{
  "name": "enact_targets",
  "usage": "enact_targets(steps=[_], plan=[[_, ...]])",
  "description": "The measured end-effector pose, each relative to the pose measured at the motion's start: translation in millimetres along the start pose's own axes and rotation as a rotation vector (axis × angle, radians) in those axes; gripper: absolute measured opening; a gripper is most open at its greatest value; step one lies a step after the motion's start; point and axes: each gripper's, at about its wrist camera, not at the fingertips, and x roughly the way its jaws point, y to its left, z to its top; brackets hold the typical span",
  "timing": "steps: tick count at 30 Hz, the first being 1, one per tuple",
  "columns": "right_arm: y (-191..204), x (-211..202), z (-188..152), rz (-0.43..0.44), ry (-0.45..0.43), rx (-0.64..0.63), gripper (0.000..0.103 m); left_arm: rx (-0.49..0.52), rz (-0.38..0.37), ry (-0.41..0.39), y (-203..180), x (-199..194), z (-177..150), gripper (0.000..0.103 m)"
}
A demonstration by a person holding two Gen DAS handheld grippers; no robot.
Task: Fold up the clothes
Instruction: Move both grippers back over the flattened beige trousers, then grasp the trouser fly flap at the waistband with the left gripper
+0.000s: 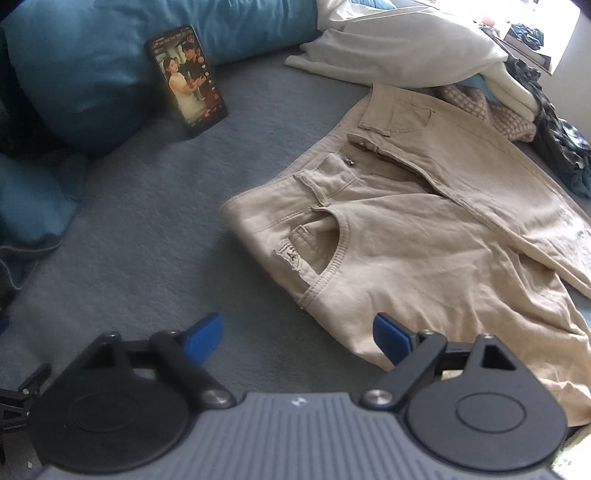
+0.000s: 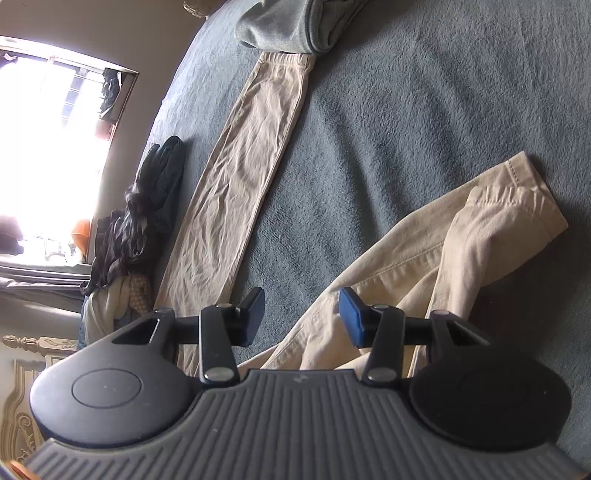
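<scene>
Left wrist view shows the left gripper [image 1: 297,338] with its blue-padded jaws spread wide and nothing between them, hovering above a grey-blue fleece blanket [image 1: 147,236] just beside the waistband end of a pair of beige cotton trousers [image 1: 406,258] lying flat, fly open. A black smartphone [image 1: 186,79] with a lit screen leans against a teal pillow [image 1: 85,74]; a white garment [image 1: 399,48] lies beyond the waistband. Right wrist view shows the right gripper [image 2: 302,317] partly open, empty, over a crumpled trouser leg [image 2: 461,240], while the other leg [image 2: 236,177] stretches straight toward a folded grey garment [image 2: 288,26].
</scene>
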Motion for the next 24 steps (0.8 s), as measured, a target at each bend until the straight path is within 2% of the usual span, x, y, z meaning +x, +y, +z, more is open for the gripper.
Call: enact_targets(steps=[8, 14, 18, 24], plan=[[-2, -4, 0, -0.027, -0.012, 0.012, 0.044, -0.023, -0.006, 0.01, 2, 10, -1, 0.089], [-15, -3, -10, -0.043, 0.027, 0.073, 0.044, -0.139, -0.061, 0.025, 13, 20, 3, 0.088], [-29, -6, -15, -0.063, 0.034, 0.138, 0.044, -0.2, -0.084, 0.004, 17, 30, 10, 0.081], [-34, -6, -17, -0.086, 0.036, 0.153, 0.044, -0.262, -0.046, -0.063, 26, 47, 32, 0.068]])
